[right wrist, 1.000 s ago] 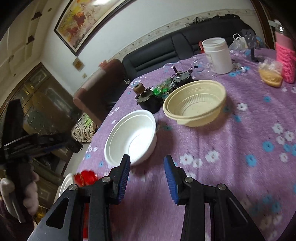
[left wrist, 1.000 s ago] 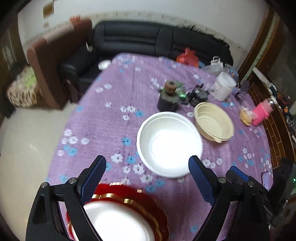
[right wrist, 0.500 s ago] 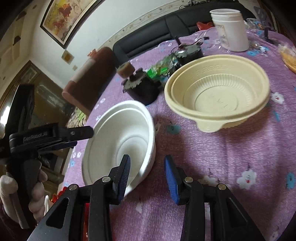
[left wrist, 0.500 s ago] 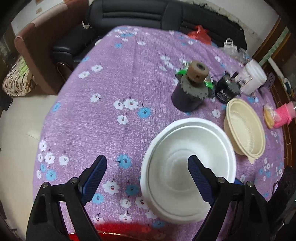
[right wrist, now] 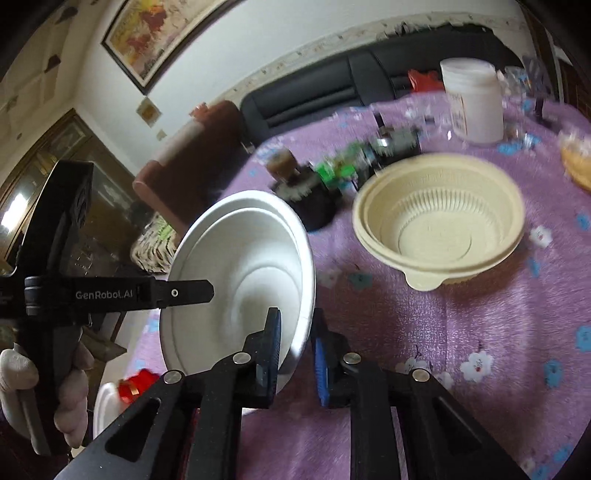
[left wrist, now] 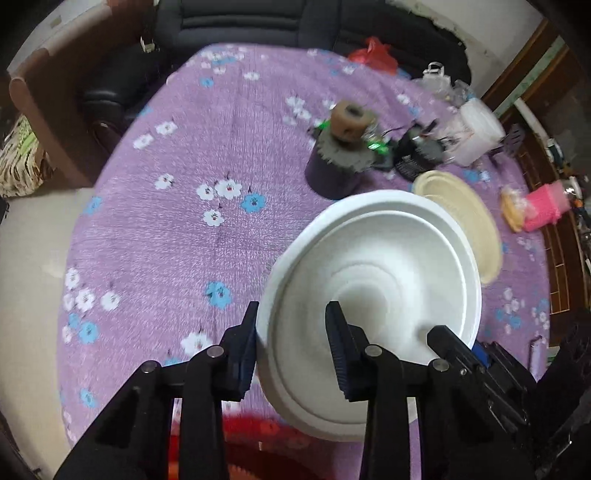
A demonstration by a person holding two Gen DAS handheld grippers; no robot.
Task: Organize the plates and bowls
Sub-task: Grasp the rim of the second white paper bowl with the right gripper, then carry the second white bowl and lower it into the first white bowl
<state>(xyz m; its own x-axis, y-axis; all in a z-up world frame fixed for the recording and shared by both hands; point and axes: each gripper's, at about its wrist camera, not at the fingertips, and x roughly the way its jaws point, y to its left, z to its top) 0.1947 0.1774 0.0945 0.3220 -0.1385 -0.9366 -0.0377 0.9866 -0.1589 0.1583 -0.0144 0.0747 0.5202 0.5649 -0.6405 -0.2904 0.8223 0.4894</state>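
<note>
The white bowl (left wrist: 373,295) is tilted and lifted off the purple tablecloth. My left gripper (left wrist: 291,347) straddles its near rim, one finger outside and one inside, narrowed around the wall. My right gripper (right wrist: 297,354) is shut on the opposite rim of the white bowl (right wrist: 240,273). The beige ribbed bowl (right wrist: 439,221) sits on the table to the right, and also shows in the left wrist view (left wrist: 465,221). A red and gold plate stack (left wrist: 266,435) with a white plate (right wrist: 105,406) lies at the near table edge below the bowl.
A dark pot with a brown roll (left wrist: 343,155), small gadgets (left wrist: 417,155), a white tub (right wrist: 472,103), a pink cup (left wrist: 543,206) and a snack bag (right wrist: 576,162) crowd the far right of the table. A black sofa (left wrist: 258,22) stands behind.
Both grippers moved in on the white bowl. The left jaws narrowed from wide open around its rim, the right closed on the other rim, and the bowl rose and tilted.
</note>
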